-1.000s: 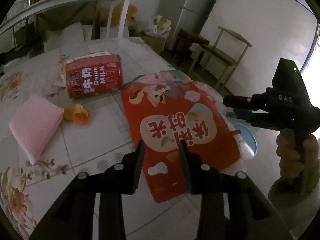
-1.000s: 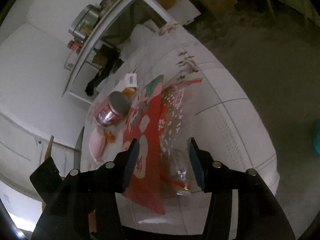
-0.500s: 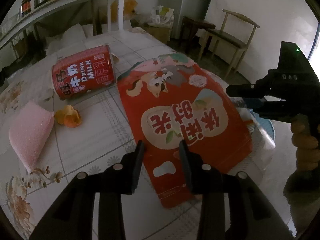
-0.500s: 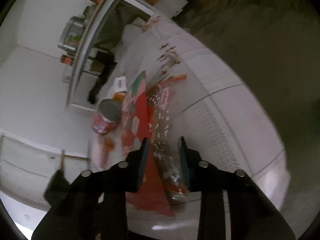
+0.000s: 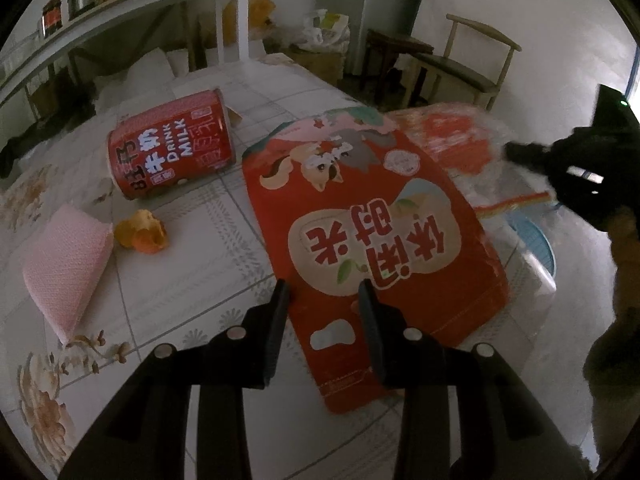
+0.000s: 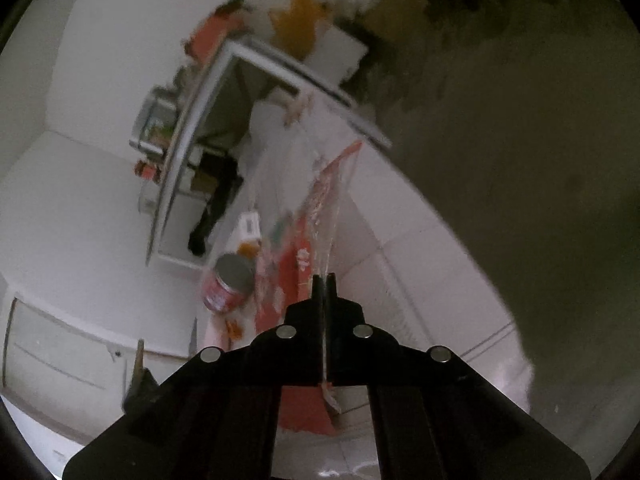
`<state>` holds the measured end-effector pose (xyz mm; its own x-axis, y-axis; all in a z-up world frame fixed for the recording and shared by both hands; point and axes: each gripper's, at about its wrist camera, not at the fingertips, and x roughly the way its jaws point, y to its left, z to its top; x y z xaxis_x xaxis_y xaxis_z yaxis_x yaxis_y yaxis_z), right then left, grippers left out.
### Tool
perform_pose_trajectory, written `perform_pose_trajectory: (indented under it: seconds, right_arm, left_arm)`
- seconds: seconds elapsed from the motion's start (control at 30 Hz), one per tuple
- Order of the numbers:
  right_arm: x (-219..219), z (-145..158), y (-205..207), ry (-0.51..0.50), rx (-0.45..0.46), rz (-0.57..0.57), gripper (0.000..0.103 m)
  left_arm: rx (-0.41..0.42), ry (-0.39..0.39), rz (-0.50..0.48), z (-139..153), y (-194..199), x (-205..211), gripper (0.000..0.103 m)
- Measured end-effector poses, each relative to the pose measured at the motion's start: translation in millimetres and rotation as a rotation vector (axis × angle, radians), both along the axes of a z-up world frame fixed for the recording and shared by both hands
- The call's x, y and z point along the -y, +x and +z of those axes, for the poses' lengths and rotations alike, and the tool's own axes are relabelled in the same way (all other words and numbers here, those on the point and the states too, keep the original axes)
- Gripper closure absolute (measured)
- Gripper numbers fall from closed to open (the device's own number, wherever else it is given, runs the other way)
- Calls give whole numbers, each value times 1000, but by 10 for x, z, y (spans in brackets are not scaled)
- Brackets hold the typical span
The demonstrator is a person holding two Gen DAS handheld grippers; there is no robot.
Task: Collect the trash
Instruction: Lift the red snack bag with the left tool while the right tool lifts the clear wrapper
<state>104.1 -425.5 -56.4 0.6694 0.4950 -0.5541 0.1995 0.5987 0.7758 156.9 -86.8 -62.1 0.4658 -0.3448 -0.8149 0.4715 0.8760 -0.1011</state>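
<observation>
Left tongs held above the bench, jaws part-way apart with nothing clamped; the near end of the red snack bag visible in the gap between the fingers, whether touched cannot be told. Red snack bag lying flat on the bench, printed face up. Red milk can on its side beyond the bag's left edge, just beside it. Orange peel scrap in front of the can, and touching or just beside the scrap, a folded pink cloth toward the left bench edge. Right tongs clenched on a clear plastic wrapper with red print, a thin sheet pinched between the closed fingers and stretched away from the tips; same wrapper seen from the left wrist view at the far right side of the snack bag, partly lifted, blurred. Right tongs also seen in the left wrist view as a dark blurred shape at the wrapper's edge. Blue round object partly visible low beyond the right edge of the bench, nature not determinable. Wooden chair and shelf unit in the background.
</observation>
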Motion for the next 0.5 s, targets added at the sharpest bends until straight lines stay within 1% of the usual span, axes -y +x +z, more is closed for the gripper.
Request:
perform_pose_trajectory:
  seconds: [0.07,0.13,0.27,0.33,0.43,0.47,0.5]
  right_arm:
    - [93,122,-82,5,50,-32,103]
    - [173,216,-149,18,92,-55,103]
    - [263,288,-205,121,161,-64,103]
    - [228,258,-187,162,168,-42,103]
    - [110,169,-102,205,158,5,103]
    - [15,105,-51,206,136,34,103]
    - [-60,47,-16,186,108,54,103]
  left_arm:
    - [-25,-31,11,3,48,-43,68]
    - [-69,-91,32,2,85,-140,68]
    - [-137,-185,73,-5,133,-310,68]
    - [-171,-228,87,-9,154,-364,68]
    - [-252,-329,103,-41,214,-471,68]
    - [-271,-354,107,-39,224,-478,68]
    - [-308,-399,116,-69,245,-509,68]
